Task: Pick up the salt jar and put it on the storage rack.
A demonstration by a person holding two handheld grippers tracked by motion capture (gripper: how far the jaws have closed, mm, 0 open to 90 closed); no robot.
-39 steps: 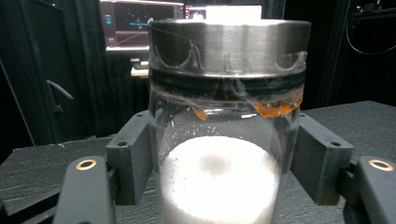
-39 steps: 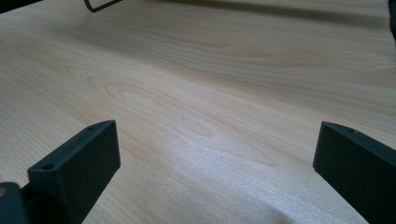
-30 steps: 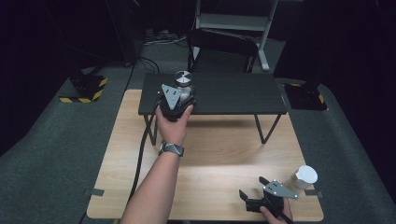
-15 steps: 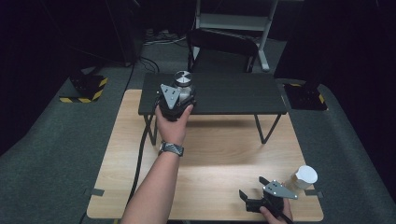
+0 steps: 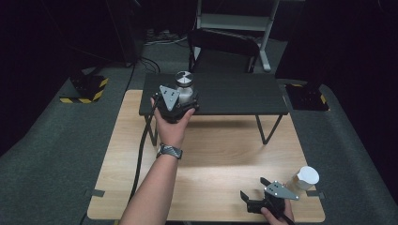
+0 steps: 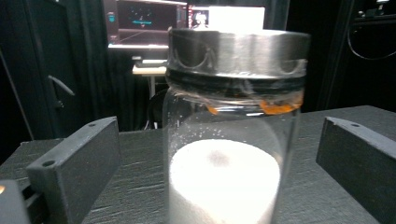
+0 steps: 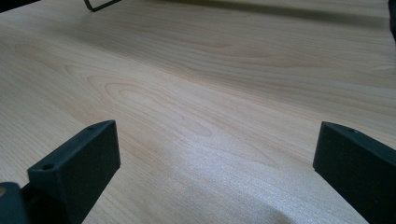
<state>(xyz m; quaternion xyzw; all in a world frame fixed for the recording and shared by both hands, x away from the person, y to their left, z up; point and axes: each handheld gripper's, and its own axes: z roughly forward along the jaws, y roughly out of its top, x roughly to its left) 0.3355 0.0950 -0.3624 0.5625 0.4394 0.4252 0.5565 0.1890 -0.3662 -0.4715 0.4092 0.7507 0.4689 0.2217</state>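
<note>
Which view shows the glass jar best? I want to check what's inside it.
The left gripper view: the glass jar stands close between the open jaws, which have just been opening, showing its metal lid and white contents. The high view shows it small on the black stand. The right gripper view looks across the wooden table.

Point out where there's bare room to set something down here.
The black shelf is bare right of the glass jar. The wooden table is bare between the shelf legs and the right gripper. Crowded: near the white cup.
</note>
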